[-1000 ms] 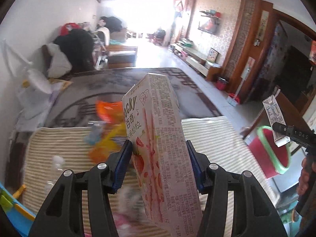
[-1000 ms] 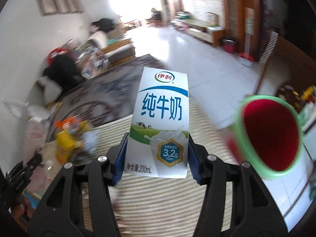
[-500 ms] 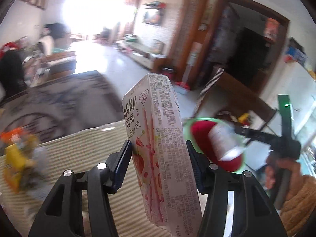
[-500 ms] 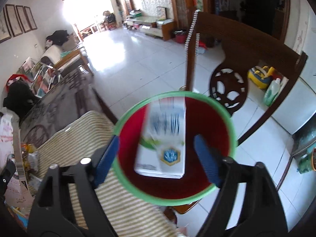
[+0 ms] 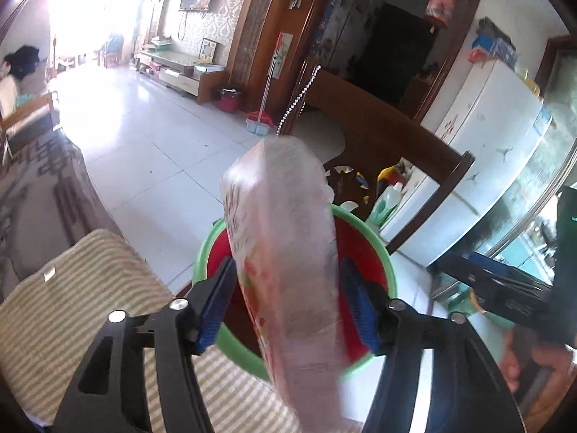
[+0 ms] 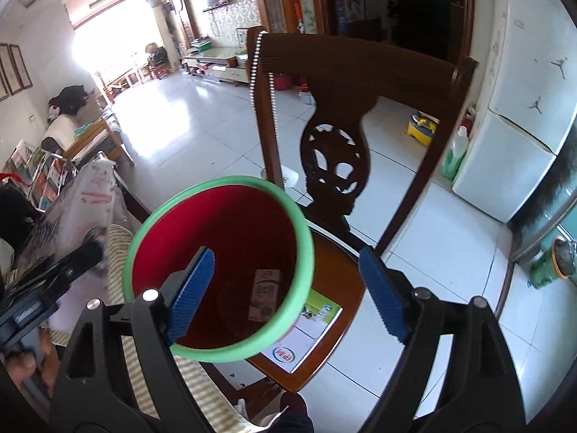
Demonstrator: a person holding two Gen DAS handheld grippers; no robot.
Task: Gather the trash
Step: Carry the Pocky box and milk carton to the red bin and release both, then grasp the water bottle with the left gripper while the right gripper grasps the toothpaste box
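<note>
The left gripper (image 5: 288, 306), jaws opening, has the blurred pink cardboard snack box (image 5: 285, 252) between its ribbed blue pads, above the round red bin with a green rim (image 6: 306, 238). The right gripper (image 6: 285, 288) is opening too, nothing between its jaws; a milk carton (image 6: 265, 294) lies flat in the bin, which stands on a dark carved wooden chair (image 6: 339, 166).

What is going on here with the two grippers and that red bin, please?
A person is binning trash. The right gripper stands open and empty over the red bin on a wooden chair; a milk carton lies at the bottom. The left gripper is opening, and the blurred pink snack box between its pads is above the bin.
</note>
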